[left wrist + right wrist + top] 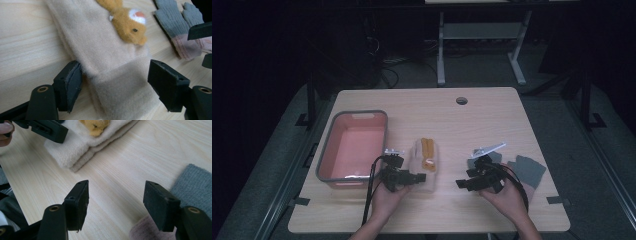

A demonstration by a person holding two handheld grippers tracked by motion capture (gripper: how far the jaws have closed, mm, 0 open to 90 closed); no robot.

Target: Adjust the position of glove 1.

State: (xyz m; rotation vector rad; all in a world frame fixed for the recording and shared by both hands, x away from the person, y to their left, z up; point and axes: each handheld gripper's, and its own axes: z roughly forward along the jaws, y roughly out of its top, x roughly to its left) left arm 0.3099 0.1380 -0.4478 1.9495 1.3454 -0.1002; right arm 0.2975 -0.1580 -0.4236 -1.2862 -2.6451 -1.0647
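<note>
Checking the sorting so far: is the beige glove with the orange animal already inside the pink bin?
No, the beige glove lies on the table beside the pink bin, not in it.

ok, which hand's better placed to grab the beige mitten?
Left. Its tongs already straddle the beige mitten's cuff, pads not pressing. The right tongs hang open over bare table.

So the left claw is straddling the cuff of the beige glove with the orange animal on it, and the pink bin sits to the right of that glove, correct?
Not quite. The pink bin sits to the left of the beige glove, as the high view shows. The rest holds: the left claw straddles the glove's cuff, its pads either side of it, below the orange animal.
</note>
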